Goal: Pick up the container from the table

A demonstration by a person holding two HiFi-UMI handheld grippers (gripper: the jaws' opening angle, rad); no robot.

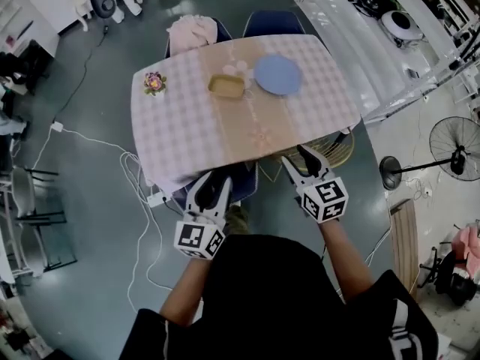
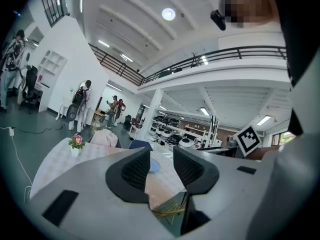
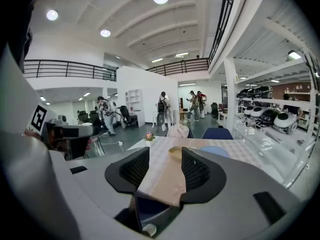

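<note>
You are standing at the near edge of the surface [image 1: 180, 133] with both arms held low in front of you, and neither tool grips anything. Your left tool [image 1: 211, 191] hangs just short of that near edge, its jaws apart with nothing held between them. Your right tool [image 1: 300, 162] is also just off the near edge, further toward the right corner, its jaws likewise spread and empty. The container [image 1: 226, 87], small, tan and rectangular, lies toward the far edge and about midway along it. It sits just beside the blue plate [image 1: 277, 74], on that plate's left, and well apart from the small flower pot [image 1: 154, 82] near the far left corner. The right gripper view looks along the cloth and shows the container between the open jaws (a sign, I judge, that this tool is the better lined up for the reach). Holding both tools wide open makes sense here: the container is well beyond them, so the pick has not begun and the jaws are ready to straddle it on arrival. Expect to lean over the near edge, and mind the plate, which sits close enough for a jaw to nudge it.
</note>
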